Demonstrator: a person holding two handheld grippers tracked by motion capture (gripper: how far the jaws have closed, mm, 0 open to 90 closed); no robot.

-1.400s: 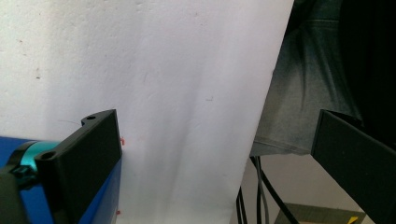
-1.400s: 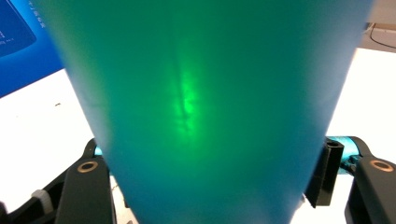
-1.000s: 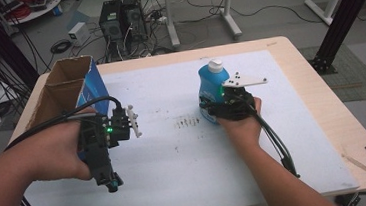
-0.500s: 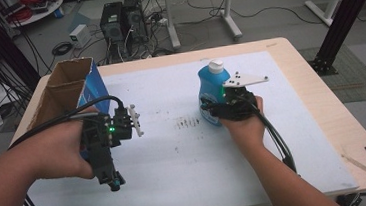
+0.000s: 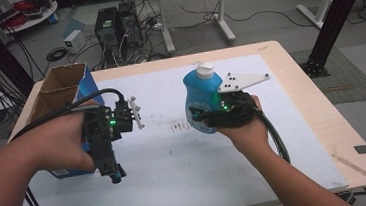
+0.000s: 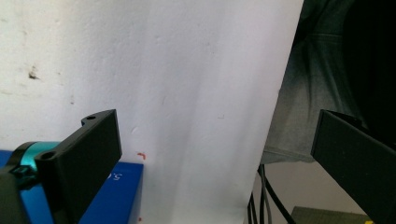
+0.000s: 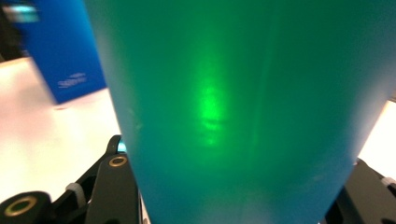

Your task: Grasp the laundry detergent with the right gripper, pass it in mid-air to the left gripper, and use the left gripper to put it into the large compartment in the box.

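Cardboard box [image 5: 58, 89], open-topped with blue sides, stands at the counter's [image 5: 298, 123] left edge, touching the left hand. Left gripper [image 5: 114, 175] hangs beside it over the white sheet [image 5: 175, 154], jaws spread and empty, pointing toward the near edge. Mid-counter, the right gripper [image 5: 203, 117] pinches the blue bottle [image 5: 201, 96] low on its body, white cap [image 5: 205, 71] up; the bottle appears raised off the sheet. Judgement: keep it upright and squeeze steady, since a low hold may let it tip. Open room lies across the sheet between the hands; the right edge is near, so travel leftward is safer.
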